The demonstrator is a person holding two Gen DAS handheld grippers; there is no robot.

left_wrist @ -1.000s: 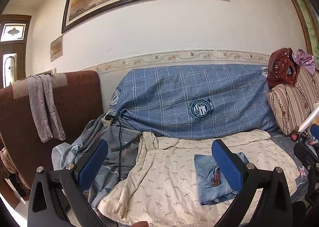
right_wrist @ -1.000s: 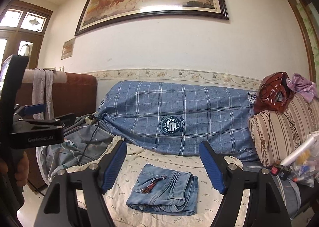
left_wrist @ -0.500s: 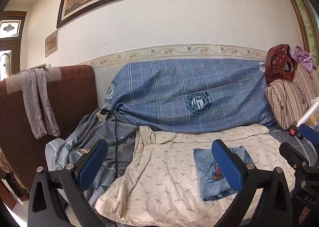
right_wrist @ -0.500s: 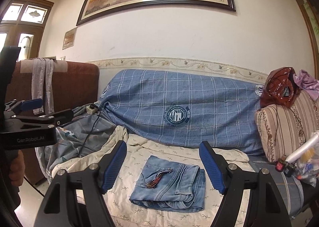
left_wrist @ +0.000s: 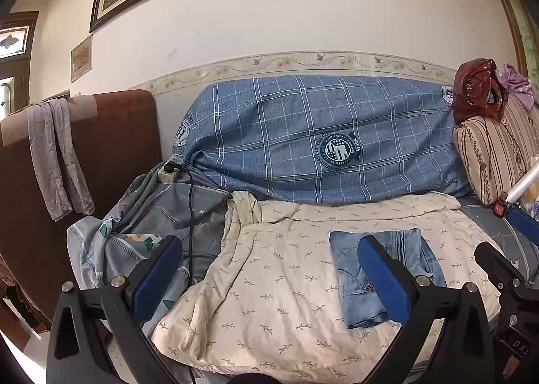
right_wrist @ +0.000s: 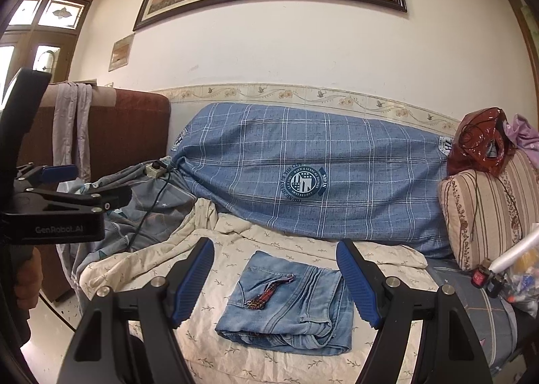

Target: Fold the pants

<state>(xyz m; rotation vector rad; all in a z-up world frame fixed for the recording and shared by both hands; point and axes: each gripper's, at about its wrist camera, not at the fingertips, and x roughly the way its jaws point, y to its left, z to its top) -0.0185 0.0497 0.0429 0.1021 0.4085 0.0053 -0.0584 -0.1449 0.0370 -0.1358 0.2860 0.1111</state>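
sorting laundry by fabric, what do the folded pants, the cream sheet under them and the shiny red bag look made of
Folded pants: faded blue denim, by the stitched seams and washed patches. Cream sheet: thin woven cloth, likely cotton, matte and rumpled, with a small printed sprig pattern. Red bag: glossy plastic film, by the crinkles and bright glare.

White lettering reading "GenRobot.AI" sits on the black body of the left gripper [right_wrist: 57, 212], out to the left of the right-hand tongs. In the left wrist view, "DAS" shows on the black body of the right gripper [left_wrist: 515, 343], cut off at the frame edge, right of the tongs. Beyond the tongs, the blue plaid cover [right_wrist: 303, 161] carries a round crest [right_wrist: 305, 182] ringed with lettering, mirrored and too small to read. No other readable text.
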